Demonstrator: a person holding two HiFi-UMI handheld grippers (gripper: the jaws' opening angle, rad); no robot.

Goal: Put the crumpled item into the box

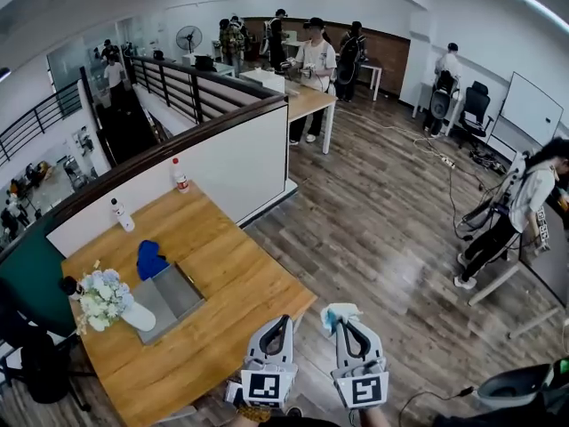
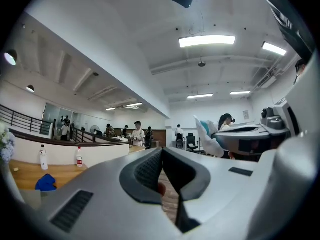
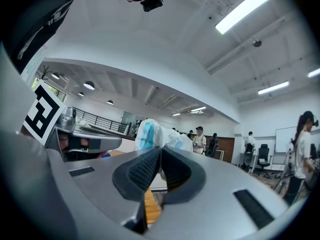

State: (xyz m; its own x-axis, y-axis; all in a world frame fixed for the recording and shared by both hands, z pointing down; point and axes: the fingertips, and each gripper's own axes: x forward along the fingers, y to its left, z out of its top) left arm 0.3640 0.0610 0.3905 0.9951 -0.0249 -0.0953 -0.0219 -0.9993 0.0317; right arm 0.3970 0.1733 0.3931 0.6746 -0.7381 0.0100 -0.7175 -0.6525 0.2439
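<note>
A crumpled white and light-blue item (image 1: 334, 314) sticks out past the tip of my right gripper (image 1: 346, 322), which is shut on it. In the right gripper view the crumpled item (image 3: 156, 135) bulges above the closed jaws of the right gripper (image 3: 161, 154). My left gripper (image 1: 278, 322) is beside it, shut and holding nothing; its view shows the left gripper (image 2: 161, 156) with jaws meeting, and the crumpled item (image 2: 208, 137) off to the right. Both grippers hang over the floor just off the table's near corner. The open grey box (image 1: 175, 295) lies on the wooden table (image 1: 240, 283), to the left and ahead.
A blue cloth (image 1: 149, 259) lies just behind the box. A bunch of flowers in a white vase (image 1: 107, 301) stands at the box's left side. Two bottles (image 1: 180, 176) (image 1: 122, 213) stand at the table's back by a white wall. People stand in the far room.
</note>
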